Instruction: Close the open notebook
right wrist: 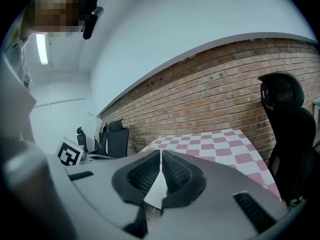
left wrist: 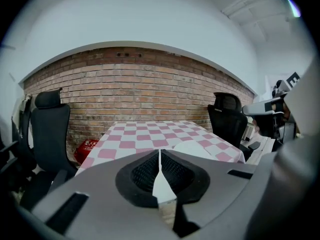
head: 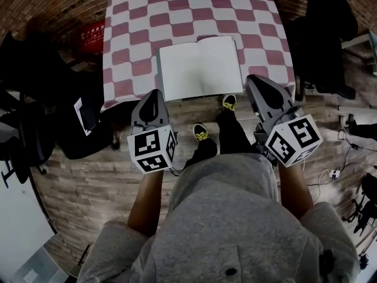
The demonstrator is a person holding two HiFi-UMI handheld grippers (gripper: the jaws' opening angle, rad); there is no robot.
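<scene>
Nearest to the person, the grey left gripper (head: 154, 94) and the grey right gripper (head: 254, 79) both have their jaws pressed together and empty. They are at 7 and 4 o'clock of the white open notebook (head: 200, 66), which lies flat at the near edge of the pink-and-white chequered tabletop (head: 126, 52). With the jaws closed like this, a gripper may only push the notebook farther away or crease a page.

notebook (left wrist: 191, 147): near part was hidden behind left gripper (left wrist: 159, 154) | table (head: 125, 69): far edge was cut off at 12 o'clock | red box (head: 93, 37), 10 o'clock: print was unreadable
</scene>
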